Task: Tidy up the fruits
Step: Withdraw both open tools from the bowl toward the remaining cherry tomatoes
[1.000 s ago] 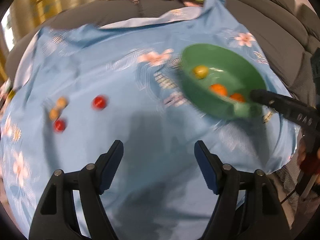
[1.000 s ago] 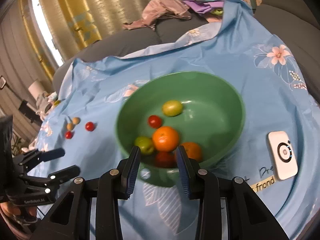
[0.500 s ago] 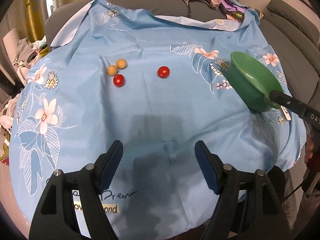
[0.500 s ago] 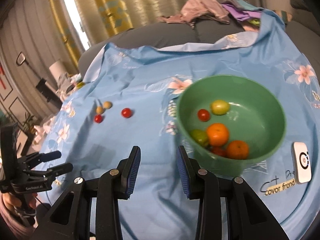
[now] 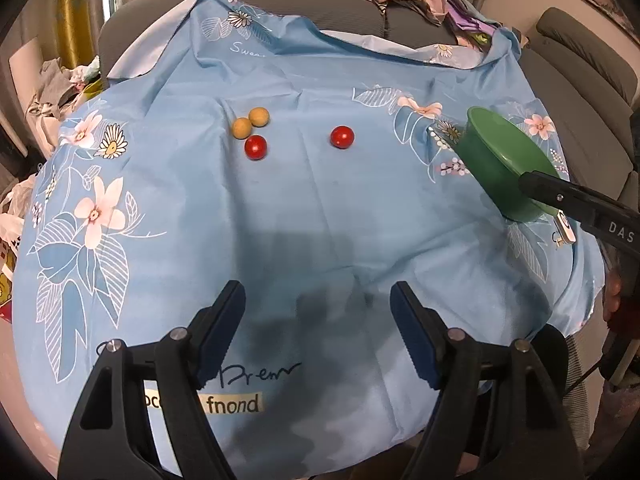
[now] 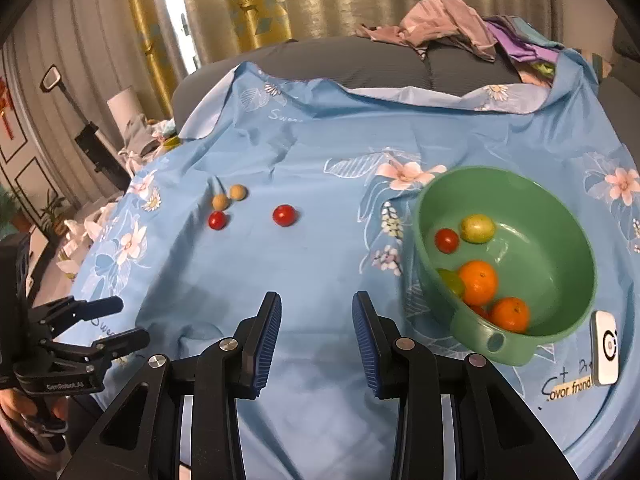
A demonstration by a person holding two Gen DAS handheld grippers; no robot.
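Left gripper (image 5: 318, 332): jaws hanging open, holding nothing.
Right gripper (image 6: 315, 336): jaws open, empty.
Loose fruits (image 6: 284, 215): lying on tabletop, apart from green bowl (image 6: 568, 216).
Risk: round fruits rolling away if nudged.

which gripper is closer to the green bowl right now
Right. The right gripper hovers open just beside the green bowl, near its rim. The left gripper is open too, farther off across the cloth, with the bowl off to its right.
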